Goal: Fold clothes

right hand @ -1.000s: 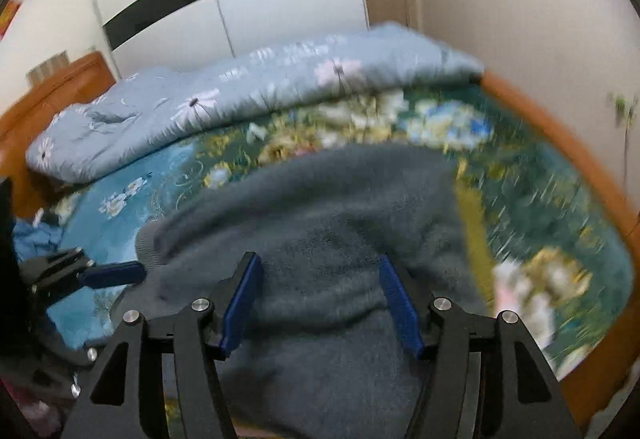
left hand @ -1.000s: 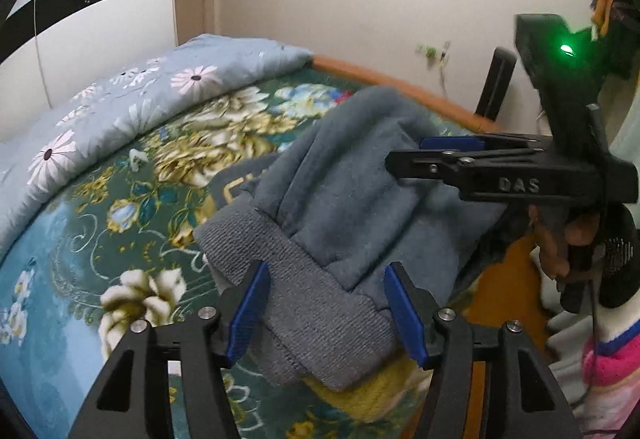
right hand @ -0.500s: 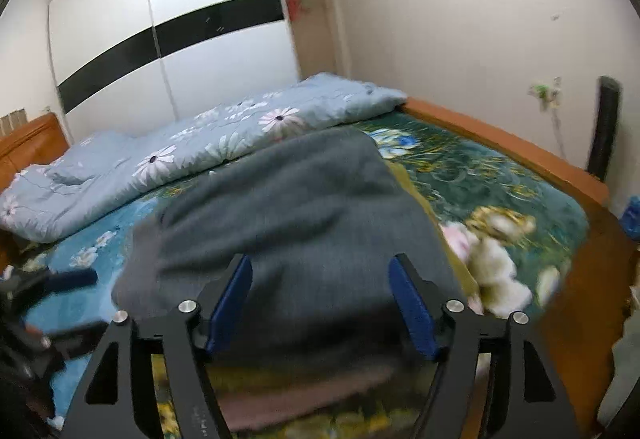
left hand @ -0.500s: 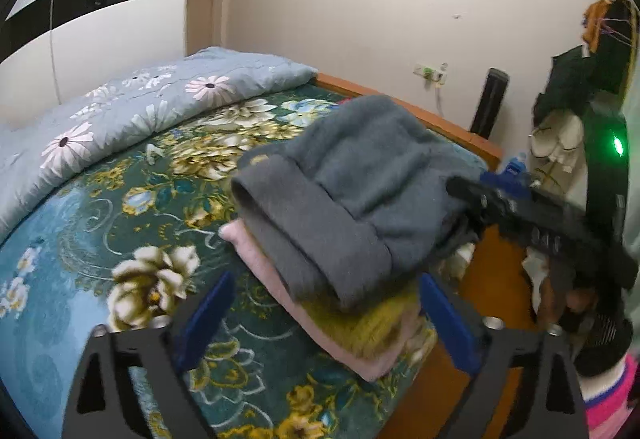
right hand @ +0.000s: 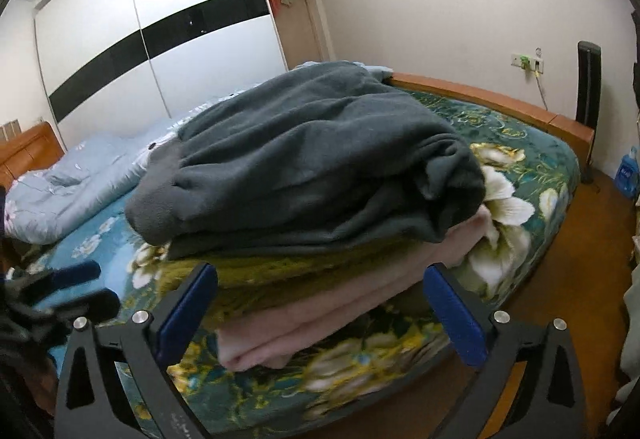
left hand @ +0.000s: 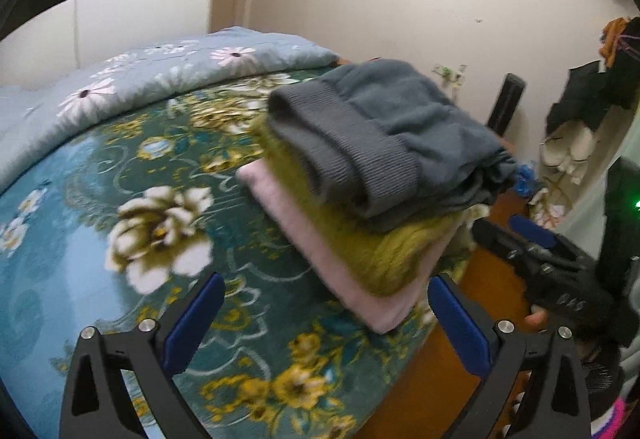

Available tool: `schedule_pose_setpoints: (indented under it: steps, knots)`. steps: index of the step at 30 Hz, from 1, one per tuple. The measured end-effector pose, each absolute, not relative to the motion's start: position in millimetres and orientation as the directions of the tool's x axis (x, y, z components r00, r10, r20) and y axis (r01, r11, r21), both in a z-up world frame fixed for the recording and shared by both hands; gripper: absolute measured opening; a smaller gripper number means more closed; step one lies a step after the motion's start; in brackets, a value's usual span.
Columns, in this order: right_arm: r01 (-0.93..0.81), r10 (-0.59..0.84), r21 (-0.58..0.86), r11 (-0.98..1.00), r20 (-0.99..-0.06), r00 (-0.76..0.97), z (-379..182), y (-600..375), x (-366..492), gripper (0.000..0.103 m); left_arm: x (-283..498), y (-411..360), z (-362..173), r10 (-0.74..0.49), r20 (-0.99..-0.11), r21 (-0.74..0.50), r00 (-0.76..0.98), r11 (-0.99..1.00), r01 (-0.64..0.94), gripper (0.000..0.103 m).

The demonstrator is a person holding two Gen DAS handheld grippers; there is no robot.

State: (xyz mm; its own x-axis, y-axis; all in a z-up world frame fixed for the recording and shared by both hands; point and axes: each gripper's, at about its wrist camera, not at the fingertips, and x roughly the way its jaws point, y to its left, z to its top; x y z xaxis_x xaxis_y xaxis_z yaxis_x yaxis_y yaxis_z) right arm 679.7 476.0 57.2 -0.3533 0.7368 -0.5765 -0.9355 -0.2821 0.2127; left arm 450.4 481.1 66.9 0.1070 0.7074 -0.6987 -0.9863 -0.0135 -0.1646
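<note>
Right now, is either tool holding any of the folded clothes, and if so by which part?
Nothing is held. The left tool and right tool both stand open, clear of the grey sweater on the stack.

Both handheld grippers share one build: the left gripper [left hand: 324, 323] and the right gripper [right hand: 320, 313] each have matte black, open-framed arms with triangular cut-outs, silver round-headed screws at the joints and long flat blue pads on the inner faces of the fingers [left hand: 192, 323]. The right gripper's black body carries a small green light. Beside it shows a pink and white striped sleeve [left hand: 616, 419].
</note>
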Motion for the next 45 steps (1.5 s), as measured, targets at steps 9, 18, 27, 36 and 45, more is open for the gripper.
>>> schedule_pose_setpoints:
  steps: [9,18,27,36,45]
  knots:
    - [-0.956,0.737,0.118,-0.268,-0.614,-0.283,57.0,475.1,652.2,0.103,440.7,462.7,62.0,0.701,-0.714,-0.095,0.007,-0.087,-0.992,0.103]
    - [-0.961,0.706,0.106,-0.257,-0.658,-0.261,51.6,468.9,642.7,0.103,437.5,448.3,58.9,0.692,-0.721,-0.076,-0.022,-0.111,-0.991,0.103]
    - [-0.966,0.690,0.088,-0.244,-0.684,-0.237,49.0,463.1,640.6,0.103,442.1,447.2,52.1,0.664,-0.745,-0.029,-0.059,-0.122,-0.992,0.103]
    - [-0.956,0.677,0.096,-0.276,-0.687,-0.265,50.6,463.9,627.7,0.103,438.7,445.1,50.3,0.655,-0.751,-0.006,-0.085,-0.136,-0.991,0.103]
    - [-0.955,0.664,0.094,-0.282,-0.699,-0.265,47.3,465.5,625.3,0.103,436.9,445.2,46.4,0.645,-0.758,-0.005,-0.092,-0.148,-0.989,0.103]
